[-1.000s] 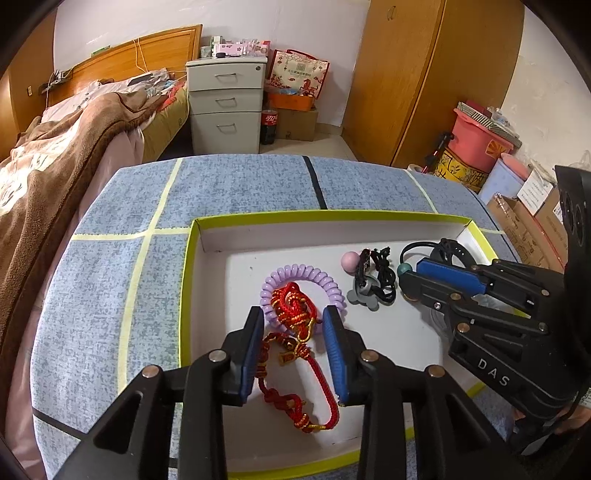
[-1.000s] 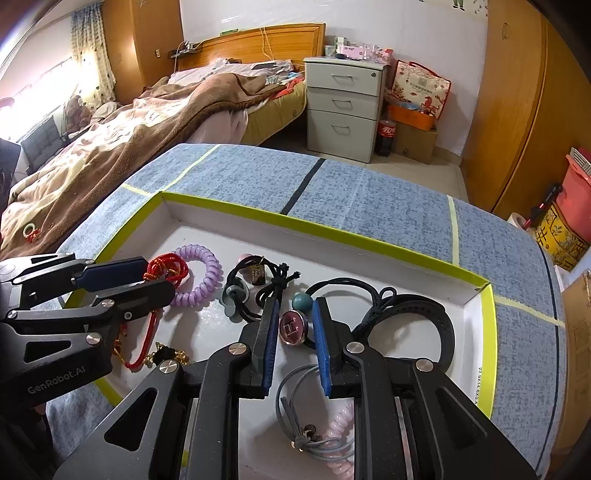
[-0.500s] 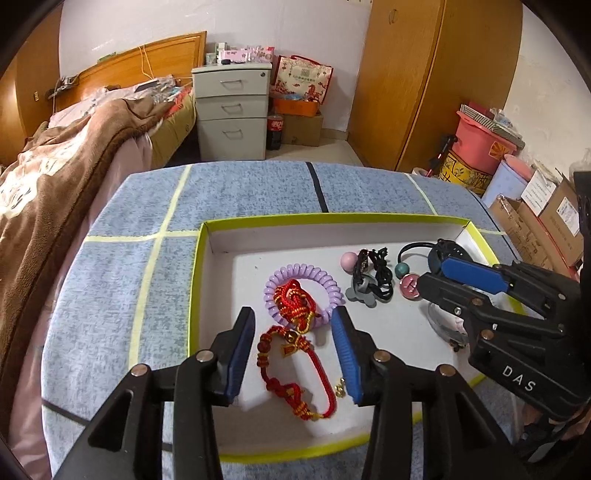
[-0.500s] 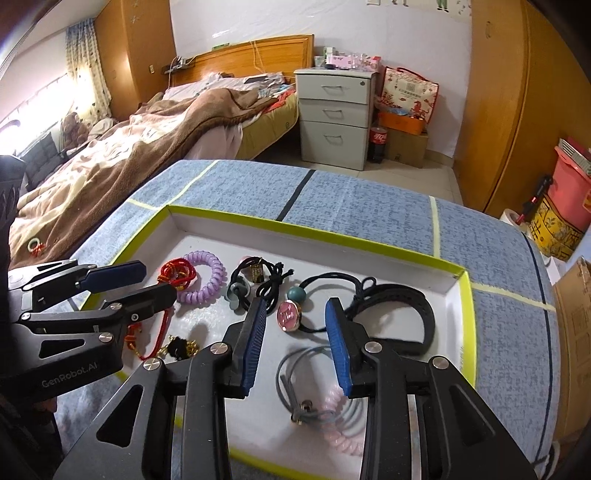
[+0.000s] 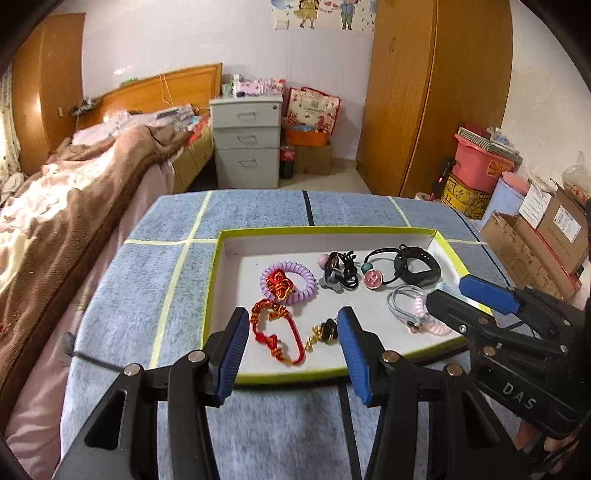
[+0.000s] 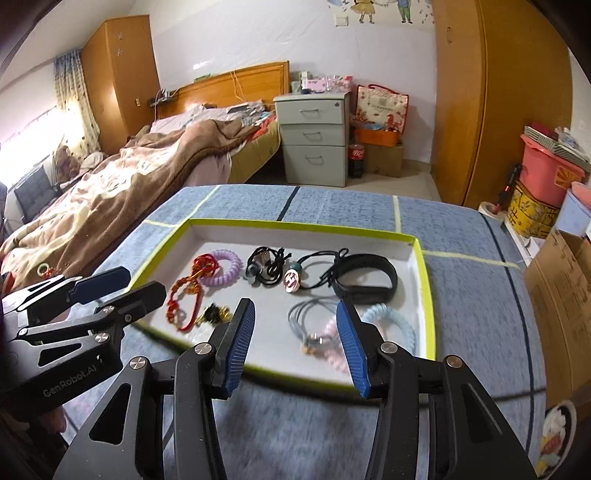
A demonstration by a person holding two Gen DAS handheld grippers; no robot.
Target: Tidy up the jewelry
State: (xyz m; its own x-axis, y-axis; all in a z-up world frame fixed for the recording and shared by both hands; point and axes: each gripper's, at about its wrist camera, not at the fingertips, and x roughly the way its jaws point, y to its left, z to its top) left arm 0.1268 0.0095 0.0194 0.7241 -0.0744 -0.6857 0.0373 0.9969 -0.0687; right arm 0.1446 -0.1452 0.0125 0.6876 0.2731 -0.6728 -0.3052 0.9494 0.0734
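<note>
The left gripper (image 5: 291, 347) had just spread its fingers wide, holding nothing; the red bracelet (image 5: 275, 332) lay between them in the tray (image 5: 212, 295). The right gripper (image 6: 295, 343) had opened too, empty, above the grey hair ties (image 6: 310, 325).

A bedroom with pale walls (image 5: 184, 44). A bed (image 6: 147, 177) with a wooden headboard (image 6: 229, 86) stands on the left, covered by a brown blanket (image 5: 74, 206). Beside it is a grey three-drawer nightstand (image 5: 246, 142), with a patterned bag (image 5: 314, 109) and a cola bottle (image 6: 357, 161) next to it on the tiled floor (image 6: 413, 177). A tall wooden wardrobe (image 5: 436, 96) fills the right side; another wardrobe (image 6: 118, 74) stands in the far left corner by a curtain (image 6: 75, 96). Daylight comes from the left. Cardboard boxes (image 5: 539, 232) and a pink bin (image 5: 480, 162) are stacked on the right. Cartoon stickers (image 5: 325, 13) hang high on the wall.
</note>
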